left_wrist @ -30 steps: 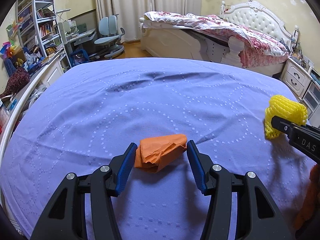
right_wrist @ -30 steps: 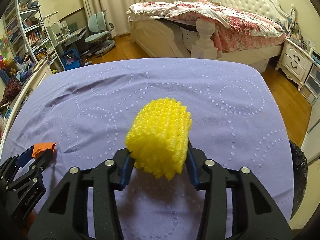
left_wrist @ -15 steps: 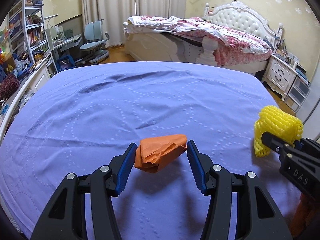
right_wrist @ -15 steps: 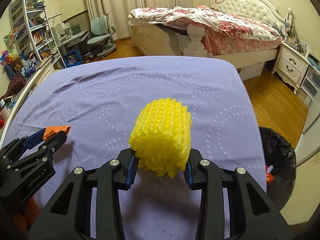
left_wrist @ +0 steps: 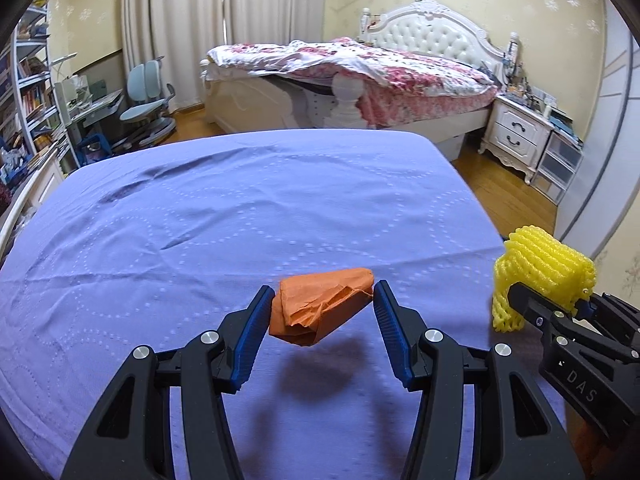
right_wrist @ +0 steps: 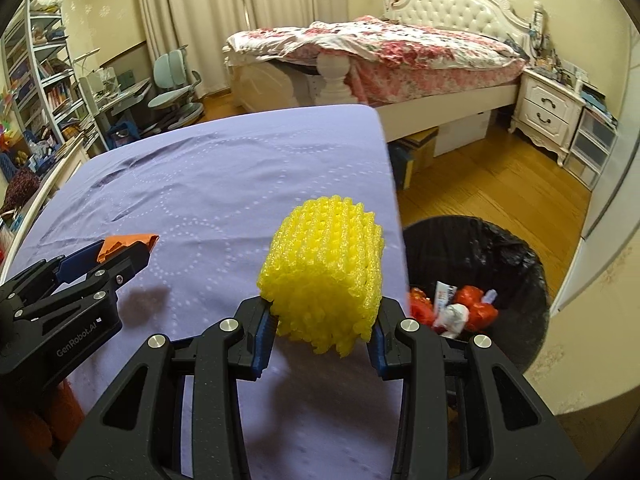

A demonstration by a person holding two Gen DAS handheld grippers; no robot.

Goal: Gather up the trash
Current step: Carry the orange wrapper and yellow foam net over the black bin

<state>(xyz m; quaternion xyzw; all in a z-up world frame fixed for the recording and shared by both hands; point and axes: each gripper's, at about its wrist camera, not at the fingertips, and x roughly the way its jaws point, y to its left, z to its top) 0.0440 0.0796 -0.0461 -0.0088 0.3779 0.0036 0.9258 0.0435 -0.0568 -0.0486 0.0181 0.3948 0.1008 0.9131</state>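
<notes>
My left gripper [left_wrist: 323, 299] is shut on a crumpled orange paper [left_wrist: 320, 305] and holds it above the purple bedspread [left_wrist: 224, 216]. My right gripper [right_wrist: 323, 322] is shut on a yellow foam net [right_wrist: 326, 272], held near the bed's right edge. The net also shows at the right of the left wrist view [left_wrist: 540, 272]. The orange paper shows at the left of the right wrist view [right_wrist: 124, 243]. A black-lined trash bin [right_wrist: 476, 248] stands on the floor right of the bed, with red and white wrappers [right_wrist: 452, 306] inside.
A white bed with a floral quilt [right_wrist: 384, 40] stands beyond. A white nightstand [right_wrist: 548, 108] is at the right. A desk, chair [right_wrist: 176, 80] and bookshelf [right_wrist: 36, 80] are at the left. Wooden floor [right_wrist: 500, 176] lies between the beds.
Both grippers have moved to the right with their loads. The trash bin has come into the right wrist view, close under the yellow net.
</notes>
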